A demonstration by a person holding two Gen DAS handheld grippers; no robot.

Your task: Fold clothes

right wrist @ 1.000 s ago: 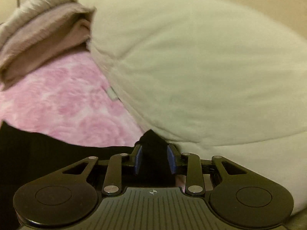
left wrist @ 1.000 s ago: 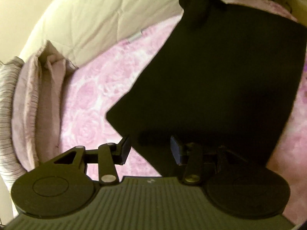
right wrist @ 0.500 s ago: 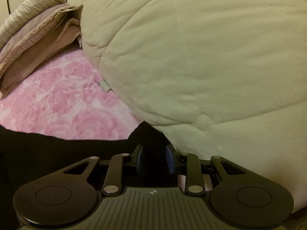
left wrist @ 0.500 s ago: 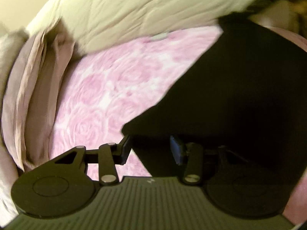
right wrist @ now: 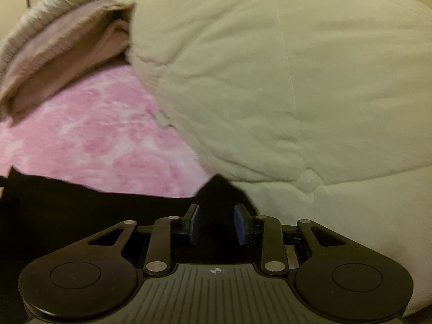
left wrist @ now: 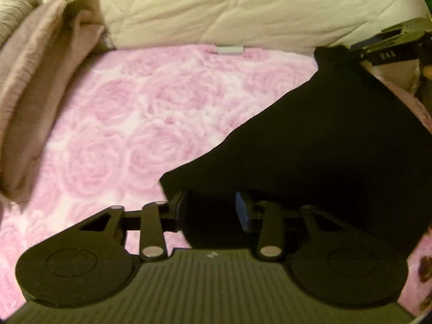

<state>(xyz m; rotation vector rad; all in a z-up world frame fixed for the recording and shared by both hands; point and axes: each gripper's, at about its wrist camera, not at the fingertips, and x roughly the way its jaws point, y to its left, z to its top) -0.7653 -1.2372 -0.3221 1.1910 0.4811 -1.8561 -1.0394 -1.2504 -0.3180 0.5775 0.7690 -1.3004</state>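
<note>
Black garment lies on the pink blanket, one corner between the closing left gripper fingers. Only the right view shows the right gripper pinching another corner beside the cream duvet.

Black gripper with blue pads, silver screws.

A bedroom at home: a pink rose-patterned blanket is covering the bed ahead of the gripper, a cream quilted comforter bunching beyond, folded mauve bedding lying left.
</note>
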